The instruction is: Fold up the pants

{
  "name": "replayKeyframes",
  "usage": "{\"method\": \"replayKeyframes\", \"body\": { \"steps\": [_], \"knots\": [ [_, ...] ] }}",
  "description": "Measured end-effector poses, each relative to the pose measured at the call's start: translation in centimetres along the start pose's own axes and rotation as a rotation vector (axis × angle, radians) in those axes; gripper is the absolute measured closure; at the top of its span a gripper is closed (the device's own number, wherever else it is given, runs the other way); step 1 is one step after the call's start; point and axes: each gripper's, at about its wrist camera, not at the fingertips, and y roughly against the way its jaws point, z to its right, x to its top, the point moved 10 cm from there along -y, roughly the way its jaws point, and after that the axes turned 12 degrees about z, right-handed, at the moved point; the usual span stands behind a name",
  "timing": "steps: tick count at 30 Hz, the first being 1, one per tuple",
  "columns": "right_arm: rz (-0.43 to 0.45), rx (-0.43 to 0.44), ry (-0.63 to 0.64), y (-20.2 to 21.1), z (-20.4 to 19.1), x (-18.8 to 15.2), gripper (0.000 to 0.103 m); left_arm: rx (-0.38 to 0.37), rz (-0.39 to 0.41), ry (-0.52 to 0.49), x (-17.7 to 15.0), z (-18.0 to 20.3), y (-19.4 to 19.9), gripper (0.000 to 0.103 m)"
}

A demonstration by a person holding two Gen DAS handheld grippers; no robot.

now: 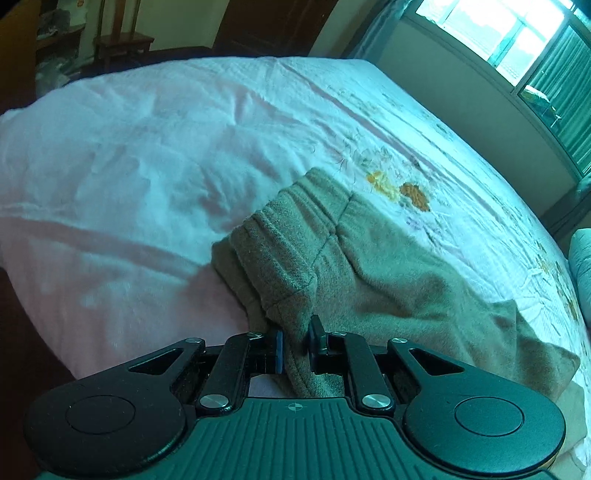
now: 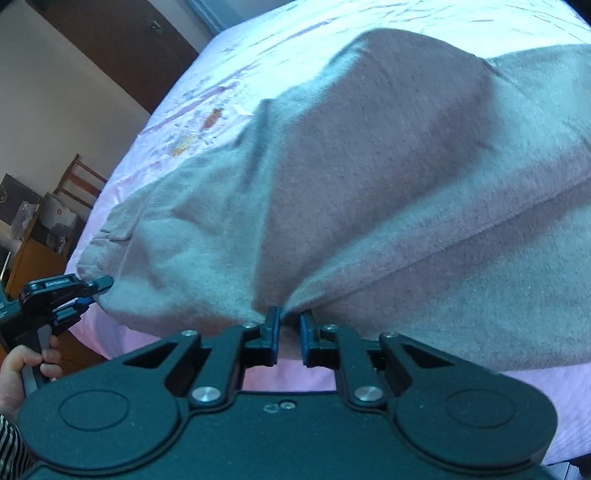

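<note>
My left gripper (image 1: 295,341) and right gripper (image 2: 288,328) each pinch an edge of the fuzzy grey-brown pants (image 2: 369,184), lying on the pink bedspread (image 1: 147,147), waistband at twelve o'clock.

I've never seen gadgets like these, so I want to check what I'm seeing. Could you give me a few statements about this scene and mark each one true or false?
1. Both grippers are clamped on the pants. True: the left gripper and the right gripper each pinch the grey-brown fabric.
2. The pants lie on a wooden table. False: they lie on a bed with a pink cover.
3. A window lets daylight in. True.
4. The pants are bright red. False: they are grey-brown.
5. A hand holds the left gripper's handle. True.
</note>
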Motion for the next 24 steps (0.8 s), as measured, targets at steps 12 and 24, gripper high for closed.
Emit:
{"method": "replayKeyframes", "body": {
  "steps": [12, 24],
  "knots": [
    [0.008, 0.024, 0.032, 0.4, -0.9, -0.4, 0.088, 0.048, 0.036, -0.131, 0.4, 2.1, 2.5, 0.062],
    [0.110, -0.038, -0.110, 3.5, 5.1, 1.5, 0.062, -0.194, 0.015, -0.279, -4.7, 14.4, 8.5, 0.030]
  ]
}}
